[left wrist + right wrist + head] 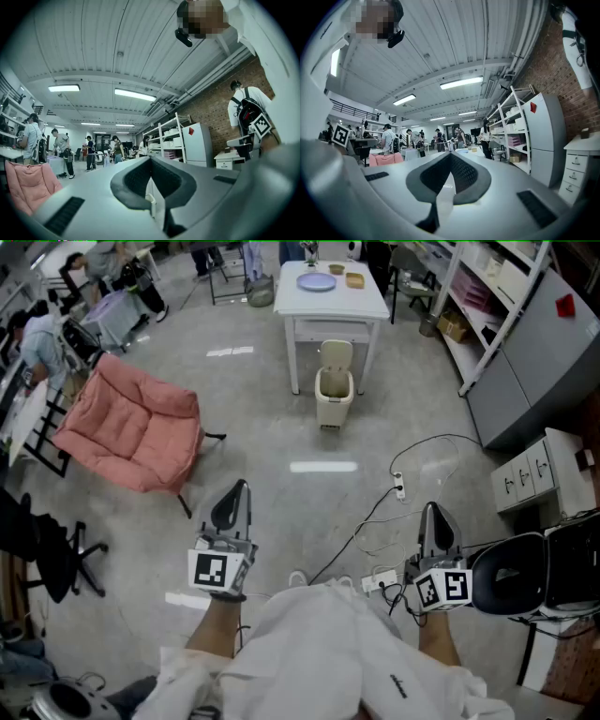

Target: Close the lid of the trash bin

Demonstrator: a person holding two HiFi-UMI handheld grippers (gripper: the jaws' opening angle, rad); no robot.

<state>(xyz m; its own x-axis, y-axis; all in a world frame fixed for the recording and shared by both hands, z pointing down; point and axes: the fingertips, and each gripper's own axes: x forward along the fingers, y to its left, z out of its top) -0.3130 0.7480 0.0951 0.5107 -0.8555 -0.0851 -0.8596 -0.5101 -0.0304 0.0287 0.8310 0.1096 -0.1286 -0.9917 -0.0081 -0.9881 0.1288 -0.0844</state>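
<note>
Standing lid-up, trash bin (pixel 335 396) at table (pixel 373 307) edge; open floor (pixel 309 502) ahead; left gripper (pixel 241 487), right gripper (pixel 431 510) fingers together.

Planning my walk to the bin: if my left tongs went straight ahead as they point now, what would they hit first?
Nothing nearby: the left tongs face open floor, then likely the white table over the trash bin; depth is unclear.

The small cream plastic trash bin (pixel 335 397) stands upright in the upper centre of the head view, just right of the middle. Its hinged lid (pixel 337 354) is raised (tipped back, nearly vertical), so the bin's mouth is open.
</note>
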